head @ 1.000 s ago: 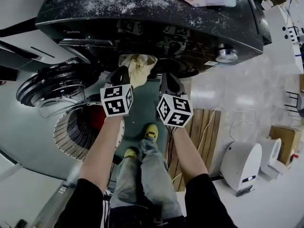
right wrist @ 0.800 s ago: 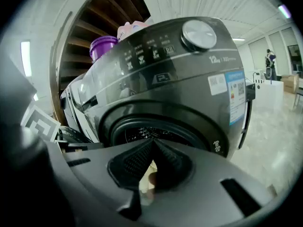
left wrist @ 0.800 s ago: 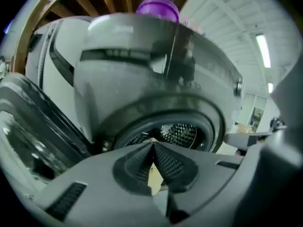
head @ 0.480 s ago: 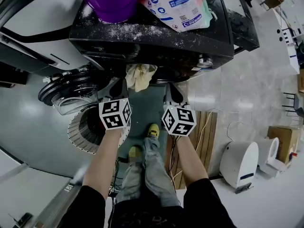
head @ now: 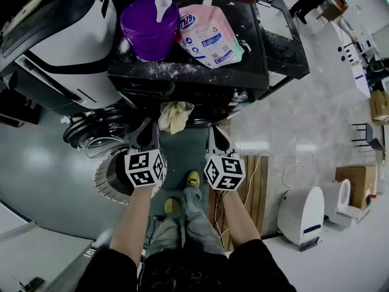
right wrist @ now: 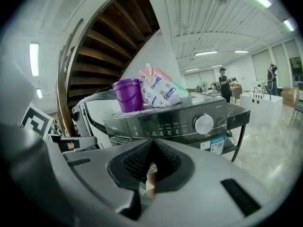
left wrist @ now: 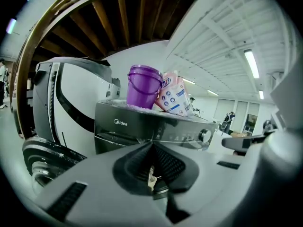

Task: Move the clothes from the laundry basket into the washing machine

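Both grippers are raised in front of the washing machine (head: pixel 182 89), side by side and pointing at its front.

Left gripper (head: pixel 149 129): jaws closed. Its own view shows the pads together with a sliver of pale fabric pinched between them (left wrist: pixel 151 178).

Right gripper (head: pixel 215 132): jaws closed likewise. Its own view shows a small fold of the same pale fabric caught between the pads (right wrist: pixel 151 174).

Cream garment (head: pixel 175 115): held up off the floor between the two grippers and bunched into a loose clump. It hangs just in front of the dark lower front of the machine and nearer the left gripper. Whether any part of it touches the machine cannot be told.

Laundry basket (head: pixel 108 178): round, white and slatted. It stands on the floor near the person, to the left, and is partly covered in the head view by the left gripper's marker cube. Its contents cannot be made out.

Washing machine: its round door (head: pixel 91 135) stands swung open to the left, just beyond the basket. On the top surface sit a purple bucket (head: pixel 149 26) and, touching it on the right, a detergent pouch (head: pixel 209 35). White powder is scattered over the surface around them.

The person's yellow shoes (head: pixel 193 178) are on the floor between the two grippers.
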Action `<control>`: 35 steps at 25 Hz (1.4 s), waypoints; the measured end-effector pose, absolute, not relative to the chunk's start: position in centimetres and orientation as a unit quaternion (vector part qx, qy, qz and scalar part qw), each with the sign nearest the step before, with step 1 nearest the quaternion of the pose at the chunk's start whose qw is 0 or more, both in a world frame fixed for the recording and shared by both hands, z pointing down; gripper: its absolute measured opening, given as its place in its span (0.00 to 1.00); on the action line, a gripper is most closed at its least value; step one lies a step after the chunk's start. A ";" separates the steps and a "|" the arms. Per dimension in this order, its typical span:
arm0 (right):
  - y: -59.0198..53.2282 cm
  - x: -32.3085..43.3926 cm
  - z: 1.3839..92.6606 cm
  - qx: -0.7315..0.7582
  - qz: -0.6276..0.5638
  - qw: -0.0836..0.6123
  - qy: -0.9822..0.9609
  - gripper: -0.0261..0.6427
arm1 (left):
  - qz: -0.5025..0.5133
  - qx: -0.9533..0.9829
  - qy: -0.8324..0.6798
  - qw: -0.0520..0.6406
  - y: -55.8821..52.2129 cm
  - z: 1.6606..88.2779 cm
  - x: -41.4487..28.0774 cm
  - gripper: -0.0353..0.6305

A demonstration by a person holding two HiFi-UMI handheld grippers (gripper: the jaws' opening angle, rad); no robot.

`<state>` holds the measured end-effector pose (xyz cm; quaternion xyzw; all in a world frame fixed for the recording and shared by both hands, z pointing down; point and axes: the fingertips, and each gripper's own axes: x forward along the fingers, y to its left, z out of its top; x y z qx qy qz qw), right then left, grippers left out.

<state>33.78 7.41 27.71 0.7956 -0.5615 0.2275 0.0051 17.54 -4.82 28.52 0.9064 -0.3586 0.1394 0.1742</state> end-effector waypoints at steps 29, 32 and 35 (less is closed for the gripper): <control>14.4 30.7 8.2 0.803 0.143 -0.028 -0.578 0.04 | 0.085 0.946 -0.311 0.033 -0.9 6.8 9.5 0.07; 15.5 30.3 6.8 0.805 0.137 -0.036 -0.576 0.05 | 0.074 0.947 -0.310 0.028 -0.5 5.2 8.5 0.07; 16.7 29.4 6.0 0.808 0.128 -0.032 -0.574 0.05 | 0.068 0.949 -0.306 0.021 0.4 4.0 7.5 0.07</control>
